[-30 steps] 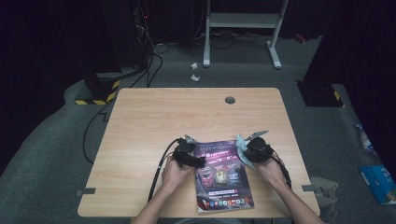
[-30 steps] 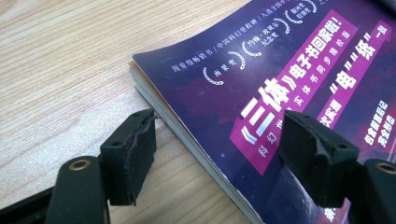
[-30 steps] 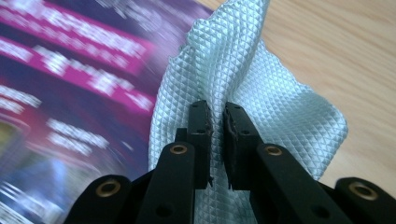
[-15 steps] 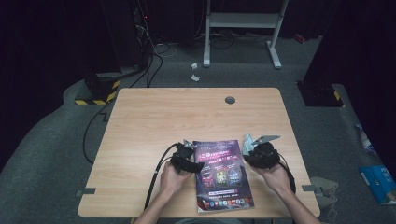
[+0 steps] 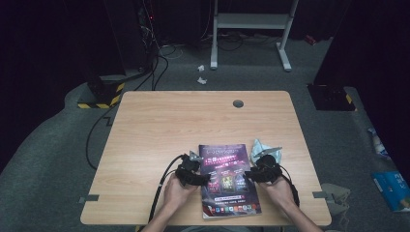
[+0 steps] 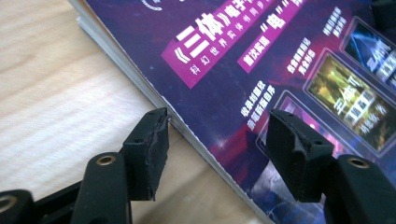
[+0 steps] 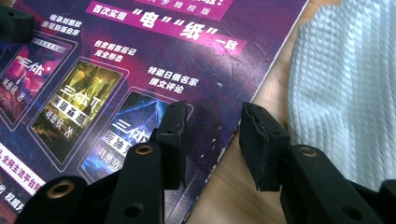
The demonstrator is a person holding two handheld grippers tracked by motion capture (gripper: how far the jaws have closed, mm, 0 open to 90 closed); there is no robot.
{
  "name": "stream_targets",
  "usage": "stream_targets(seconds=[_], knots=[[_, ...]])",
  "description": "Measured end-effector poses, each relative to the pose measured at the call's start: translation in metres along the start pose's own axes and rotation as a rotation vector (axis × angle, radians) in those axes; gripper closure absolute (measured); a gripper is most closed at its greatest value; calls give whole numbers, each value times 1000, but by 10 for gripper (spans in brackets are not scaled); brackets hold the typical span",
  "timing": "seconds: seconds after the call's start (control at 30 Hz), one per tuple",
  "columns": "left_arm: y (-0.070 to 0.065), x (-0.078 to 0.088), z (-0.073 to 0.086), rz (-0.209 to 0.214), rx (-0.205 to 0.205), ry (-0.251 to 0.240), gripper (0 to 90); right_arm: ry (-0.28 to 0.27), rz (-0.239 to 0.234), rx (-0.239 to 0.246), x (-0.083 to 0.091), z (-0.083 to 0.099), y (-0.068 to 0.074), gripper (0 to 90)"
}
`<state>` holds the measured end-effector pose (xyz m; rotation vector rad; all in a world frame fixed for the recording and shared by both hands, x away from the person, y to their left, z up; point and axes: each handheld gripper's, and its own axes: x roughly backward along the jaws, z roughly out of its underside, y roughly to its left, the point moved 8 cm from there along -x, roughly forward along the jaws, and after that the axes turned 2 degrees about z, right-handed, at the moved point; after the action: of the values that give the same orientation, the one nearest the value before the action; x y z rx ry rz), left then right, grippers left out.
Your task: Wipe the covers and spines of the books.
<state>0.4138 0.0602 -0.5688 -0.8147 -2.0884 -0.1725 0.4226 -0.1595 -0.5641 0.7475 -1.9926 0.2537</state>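
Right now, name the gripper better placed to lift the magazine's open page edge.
Probably the left gripper: its open jaws straddle the magazine's page edge. The right gripper straddles the opposite edge.

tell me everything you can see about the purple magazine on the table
The magazine lies flat and closed near the front edge of the light wooden table, cover up. The glossy cover is dark purple with magenta banners, white Chinese lettering and a row of small framed pictures. Its stacked pages show along the side edge in the left gripper view. The left gripper straddles that edge, jaws open and just been closing. The right gripper straddles the opposite edge, jaws just been opening. A pale cloth lies beside it.
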Motion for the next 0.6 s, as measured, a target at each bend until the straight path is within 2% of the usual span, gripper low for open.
stream_targets(seconds=[0.13, 0.3, 0.33, 0.37, 0.43, 0.6], knots=[[18, -1, -7, -36, 25, 1, 396, -3, 9, 13, -9, -13, 3, 616], [44, -5, -18, -74, 65, -7, 377, -24, 33, 36, -25, -39, 1, 619], [51, -7, -20, -84, 81, -28, 373, -27, 32, 28, -28, -44, 0, 619], [56, -7, -22, -91, 72, -34, 372, -28, 40, 28, -33, -52, -2, 621], [65, -8, -25, -107, 84, -41, 366, -31, 50, 29, -37, -61, -2, 626], [69, -8, -25, -115, 94, -60, 358, -6, 95, 71, -40, -72, -3, 623]])
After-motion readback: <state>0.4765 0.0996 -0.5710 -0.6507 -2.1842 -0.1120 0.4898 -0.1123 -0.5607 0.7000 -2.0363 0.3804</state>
